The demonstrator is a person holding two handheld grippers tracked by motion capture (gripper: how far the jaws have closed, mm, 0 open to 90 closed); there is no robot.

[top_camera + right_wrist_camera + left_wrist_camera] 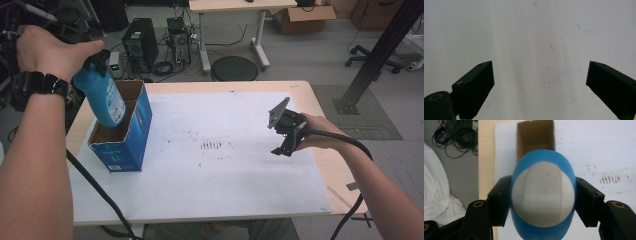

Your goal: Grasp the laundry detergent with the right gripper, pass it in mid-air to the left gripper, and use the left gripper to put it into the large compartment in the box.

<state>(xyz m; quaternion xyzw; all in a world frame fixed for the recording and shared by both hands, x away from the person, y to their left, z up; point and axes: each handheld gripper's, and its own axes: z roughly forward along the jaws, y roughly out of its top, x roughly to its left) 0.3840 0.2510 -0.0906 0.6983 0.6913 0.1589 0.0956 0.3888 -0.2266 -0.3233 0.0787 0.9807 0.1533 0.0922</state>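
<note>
Left claw [541,202] clamped across a blue bottle's [104,97] smooth, curved, likely slippery body, base dipping into the open box [131,145] at the counter's [320,107] left edge; probably light plastic, best squeezed mid-body; right claw [540,87] wide apart, empty.

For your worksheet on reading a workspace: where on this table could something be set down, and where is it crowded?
Free: the white sheet between the blue box and the right gripper, and the sheet's near strip along the table edge. Crowded: the far-left corner, where the left gripper holds the blue bottle over the open box.
</note>
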